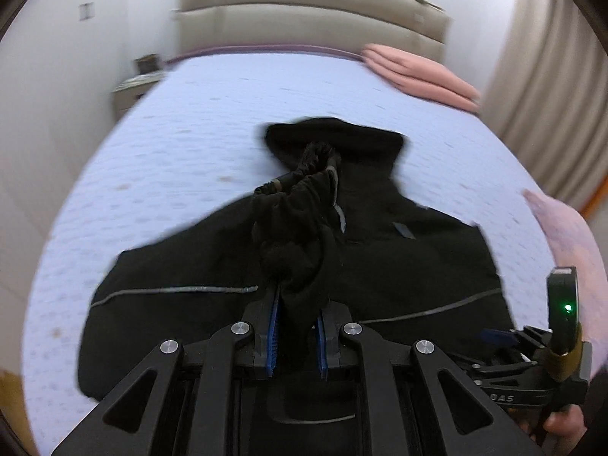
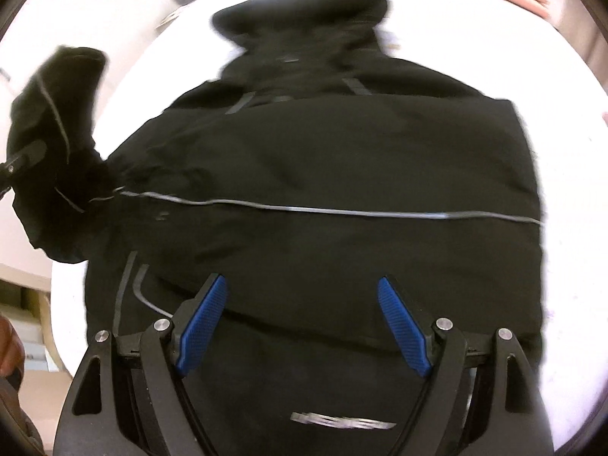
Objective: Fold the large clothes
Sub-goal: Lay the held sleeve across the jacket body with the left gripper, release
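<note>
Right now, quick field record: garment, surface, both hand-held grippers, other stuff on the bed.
garment: black jacket, spread on the bed, collar at the far end
surface: bed with lilac cover
left hand-held gripper: shut on jacket sleeve, lifted over the body
right hand-held gripper: open, above the jacket, holding nothing
other: folded pink blanket near headboard

Bed (image 1: 212, 114), lilac cover: black jacket (image 1: 418, 266) spread, folded pink blanket (image 1: 418, 72).

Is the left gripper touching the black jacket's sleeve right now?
Touching. The left wrist view shows the left gripper with its blue pads closed on a bunched black sleeve of the black jacket.
</note>
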Tool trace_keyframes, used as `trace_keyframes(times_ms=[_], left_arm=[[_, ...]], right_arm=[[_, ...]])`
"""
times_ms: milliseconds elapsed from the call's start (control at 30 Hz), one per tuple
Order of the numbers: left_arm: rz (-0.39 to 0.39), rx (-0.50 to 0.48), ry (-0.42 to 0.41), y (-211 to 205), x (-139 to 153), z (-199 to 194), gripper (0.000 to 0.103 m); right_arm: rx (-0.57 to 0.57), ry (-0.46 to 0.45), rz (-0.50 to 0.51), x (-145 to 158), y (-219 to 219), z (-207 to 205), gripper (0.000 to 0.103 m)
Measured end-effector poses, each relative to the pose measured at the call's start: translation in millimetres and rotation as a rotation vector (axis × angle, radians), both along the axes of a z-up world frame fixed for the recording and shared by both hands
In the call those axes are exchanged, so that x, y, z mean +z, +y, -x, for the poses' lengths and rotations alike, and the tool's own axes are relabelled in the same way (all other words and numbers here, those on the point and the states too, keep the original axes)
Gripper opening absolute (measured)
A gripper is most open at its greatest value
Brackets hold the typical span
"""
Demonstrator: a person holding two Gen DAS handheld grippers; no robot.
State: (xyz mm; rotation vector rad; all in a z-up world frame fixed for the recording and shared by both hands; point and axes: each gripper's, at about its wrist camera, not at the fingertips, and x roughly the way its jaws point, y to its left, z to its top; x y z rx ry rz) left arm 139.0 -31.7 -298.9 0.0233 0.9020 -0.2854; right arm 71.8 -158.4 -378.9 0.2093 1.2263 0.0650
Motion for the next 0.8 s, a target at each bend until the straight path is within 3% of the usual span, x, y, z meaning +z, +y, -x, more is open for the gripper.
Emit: trace_keyframes(times_ms=[267,400,500,567,800], left_arm=[[0.062,-0.18,0.067,-137,-31,14,0.016],[0.048,-0.22,0.155,-174,-69,16,0.026],[0.041,-0.206,0.282,-182,-97,14,0.029],[0.071,-0.19,0.306,-173,-99,18,0.031],[0.335,-0.198,0.373,-128,-71,40,0.051]], right_arm=[[-0.099,0.035,0.003,-1,-86,40,0.085],[-0.12,0.056,-0.003,-10,-111,51,0.085],[-0.126,0.057,-0.014,-11,-125,57,0.085],[-0.126,0.053,-0.023,-10,-130,59,0.085],[-0.097,0.008,-0.104,3,-135,42,0.085]])
